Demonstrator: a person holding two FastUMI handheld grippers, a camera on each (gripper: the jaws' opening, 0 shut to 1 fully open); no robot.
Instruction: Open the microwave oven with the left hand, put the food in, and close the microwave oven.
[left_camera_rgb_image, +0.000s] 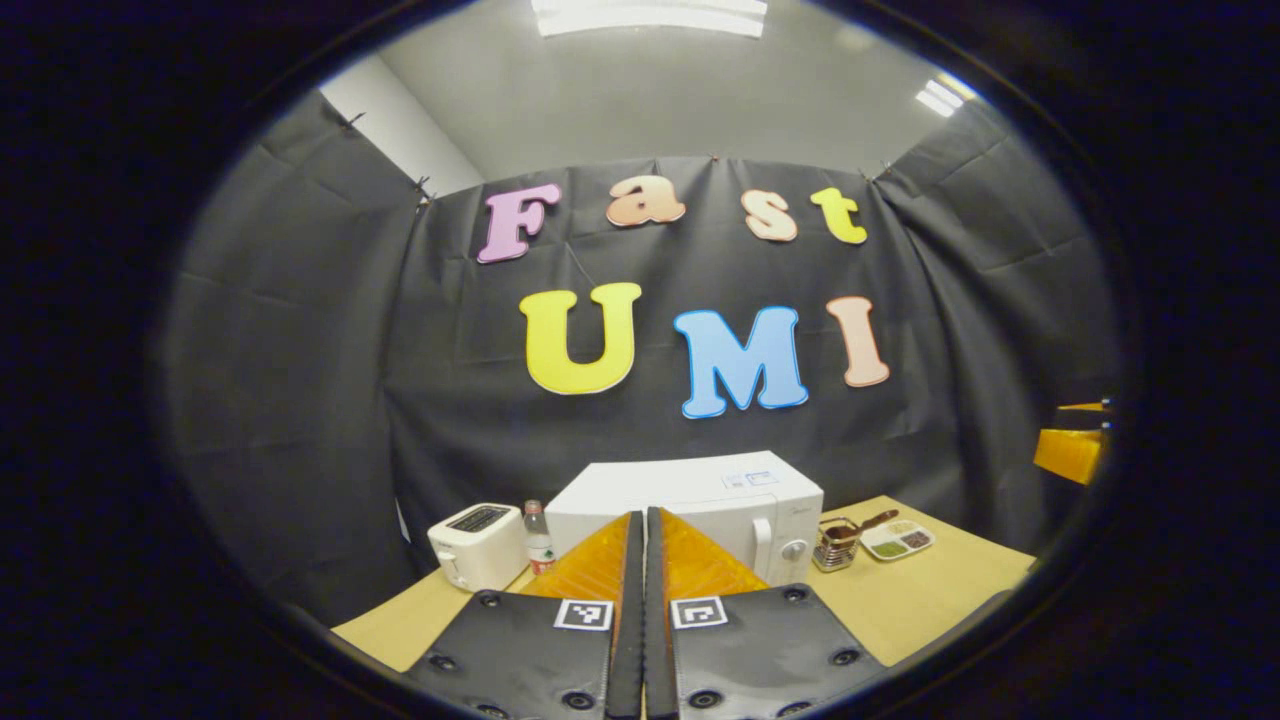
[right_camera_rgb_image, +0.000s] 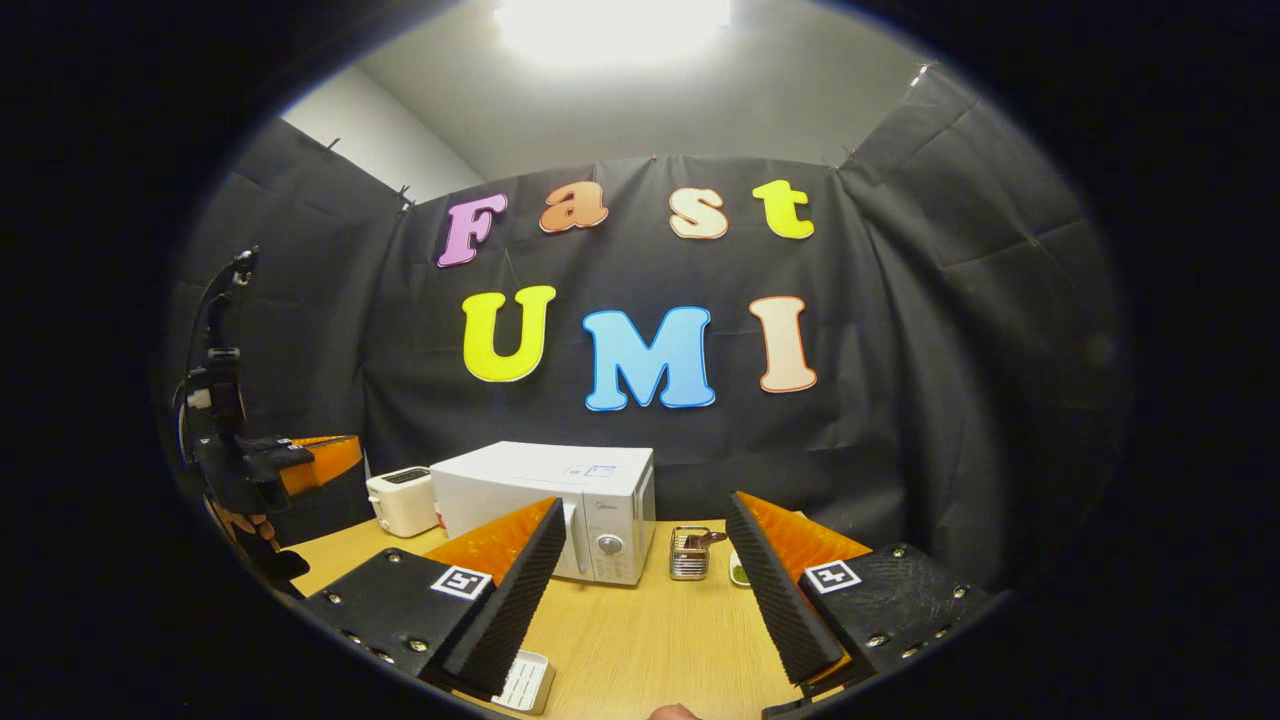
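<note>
Nearest my left camera, the left tongs (left_camera_rgb_image: 640, 560) sit clenched, fingers pressed together on nothing; beyond them I see the white microwave (left_camera_rgb_image: 700, 495) on the counter (left_camera_rgb_image: 900, 600), door shut, with a toaster (left_camera_rgb_image: 478, 545) and bottle (left_camera_rgb_image: 538, 537) to one side, and a small metal rack (left_camera_rgb_image: 835, 545) and a dish of food (left_camera_rgb_image: 897, 540) to the other; the right tongs (right_camera_rgb_image: 645, 590) hang released, spread wide above the counter, facing the microwave.

A smooth, glossy white microwave oven (right_camera_rgb_image: 545, 505) at frame centre stands on a matt, wood-look tabletop (right_camera_rgb_image: 640, 640); right of it, a shiny metal wire basket (right_camera_rgb_image: 688, 553); behind, creased matt cloth.
</note>
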